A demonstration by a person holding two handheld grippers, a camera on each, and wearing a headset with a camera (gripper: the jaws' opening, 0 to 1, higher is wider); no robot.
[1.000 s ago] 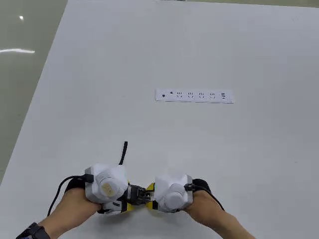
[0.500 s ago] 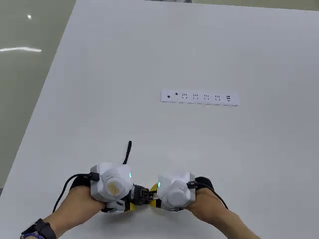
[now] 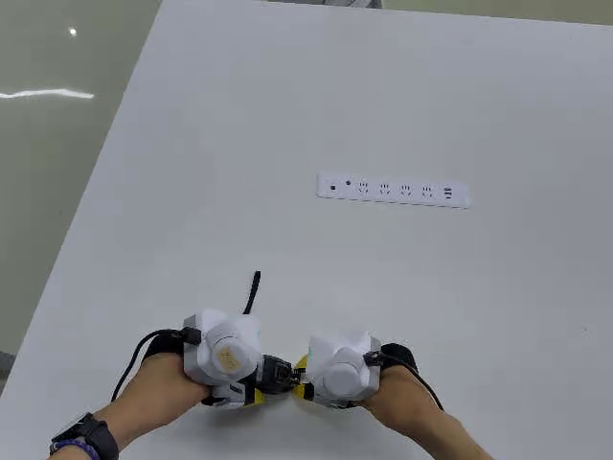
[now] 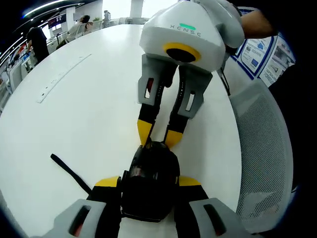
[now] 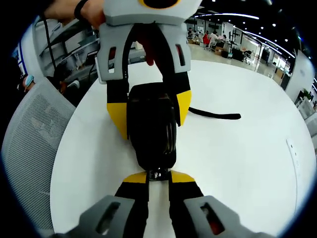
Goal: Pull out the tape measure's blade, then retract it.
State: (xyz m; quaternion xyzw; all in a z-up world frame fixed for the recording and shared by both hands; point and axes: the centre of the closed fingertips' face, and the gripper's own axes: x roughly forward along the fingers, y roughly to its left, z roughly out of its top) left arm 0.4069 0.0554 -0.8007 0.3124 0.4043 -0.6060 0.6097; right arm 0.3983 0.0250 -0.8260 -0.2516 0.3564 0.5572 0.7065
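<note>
Working over a wide white table (image 3: 431,307). Noted a grey mesh chair (image 4: 262,148) at its near edge, in both gripper views. Seen flat on the tabletop, a white power strip (image 3: 393,190), well apart from the tools.

Low at the near edge in the head view, both grippers meeting nose to nose. Left gripper (image 4: 148,181) clamped across the sides of the black tape measure (image 5: 151,129), yellow pads against the case. Right gripper (image 5: 158,176) pinched nearly closed on the small metal blade tip (image 5: 157,173), right at the mouth of the case. Cannot tell whether the case touches the table.

Trailing from the case across the table on the left gripper's side, a thin black strap (image 3: 253,292).
</note>
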